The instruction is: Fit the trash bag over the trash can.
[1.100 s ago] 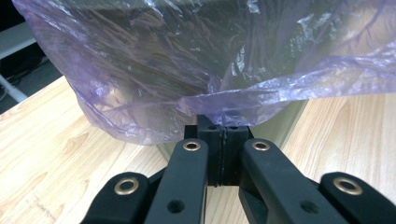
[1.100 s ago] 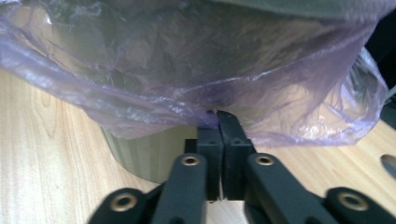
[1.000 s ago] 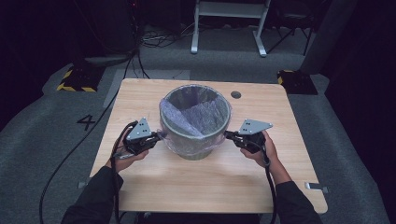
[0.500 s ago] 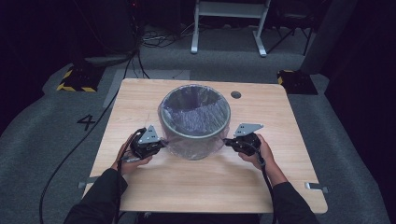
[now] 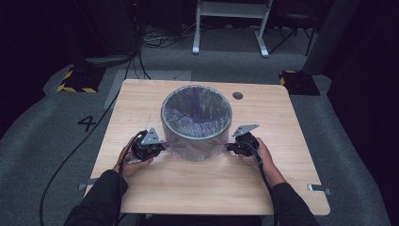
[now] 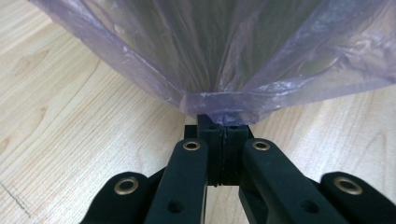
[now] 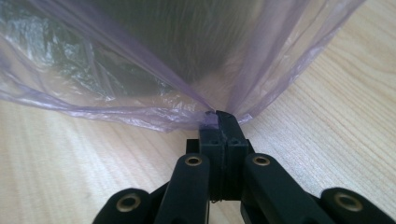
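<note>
The left tool (image 6: 219, 122) and the right tool (image 7: 219, 122) are each clamped on the bag (image 5: 195, 148) hem, low beside the bin (image 5: 196, 113) on the table (image 5: 197, 188).

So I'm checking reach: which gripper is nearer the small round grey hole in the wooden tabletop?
Right. The right gripper sits below the hole; the left gripper is across the bin.

— What is being changed at the bin (image 5: 196, 117)?
— The purple bag (image 5: 193, 149) is being drawn further down its outer wall, as the left gripper (image 5: 160, 147) and right gripper (image 5: 230, 147) are being lowered towards the table (image 5: 197, 188).
</note>
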{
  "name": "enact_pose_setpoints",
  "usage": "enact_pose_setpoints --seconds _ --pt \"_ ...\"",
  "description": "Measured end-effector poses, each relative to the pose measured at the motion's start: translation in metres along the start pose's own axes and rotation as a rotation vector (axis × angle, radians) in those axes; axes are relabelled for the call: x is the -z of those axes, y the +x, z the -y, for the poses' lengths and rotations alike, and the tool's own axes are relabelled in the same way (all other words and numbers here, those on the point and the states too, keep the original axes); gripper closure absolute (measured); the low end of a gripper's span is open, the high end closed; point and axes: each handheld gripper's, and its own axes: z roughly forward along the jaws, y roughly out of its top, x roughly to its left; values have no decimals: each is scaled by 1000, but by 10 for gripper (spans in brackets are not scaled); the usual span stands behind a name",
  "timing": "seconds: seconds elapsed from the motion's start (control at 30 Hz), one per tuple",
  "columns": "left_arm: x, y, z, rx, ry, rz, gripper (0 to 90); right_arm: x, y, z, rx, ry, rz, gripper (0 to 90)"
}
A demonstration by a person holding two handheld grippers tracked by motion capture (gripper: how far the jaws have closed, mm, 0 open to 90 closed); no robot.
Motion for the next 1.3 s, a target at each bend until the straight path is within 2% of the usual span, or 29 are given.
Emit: enact_pose_setpoints --seconds 0.07,0.23,0.3,0.37,0.43,0.47,0.5,0.53,0.6,0.63,0.73,0.83,0.9,1.17,1.3 --pt "-1 1 2 11 4 -4 889 -2 -2 0 -11 14 14 900" --pt "-3 3 7 37 4 -19 807 -3 -6 2 -43 -9 13 900" --pt "0 4 8 58 -2 -30 689 -2 -6 4 -43 -19 12 900" --pt "5 4 9 75 -21 -11 638 1 -7 6 -52 -27 14 900" --pt "10 2 9 95 -22 -39 453 6 -10 9 -63 -53 19 900" --pt "12 1 11 108 -22 -13 393 9 -12 11 -74 -64 20 900" --pt "14 0 13 118 -19 8 336 12 -13 13 -79 -72 25 868" --pt "16 -1 15 128 -13 9 286 16 -15 14 -85 -85 32 800" --pt "18 -6 19 133 13 7 178 23 -17 18 -101 -106 29 791" --pt "20 -8 21 134 20 -2 151 26 -18 21 -100 -115 25 761" --pt "24 -13 26 139 27 -14 159 38 -19 27 -99 -150 12 693" --pt "28 -18 31 141 32 -20 155 49 -19 31 -96 -183 5 537" --pt "29 -21 35 138 44 -20 156 56 -19 31 -98 -198 20 440" --pt "27 -31 43 138 89 -16 157 91 -13 15 -75 -314 55 271" --pt "26 -35 44 127 100 -7 156 110 -8 -1 -38 -365 55 239"
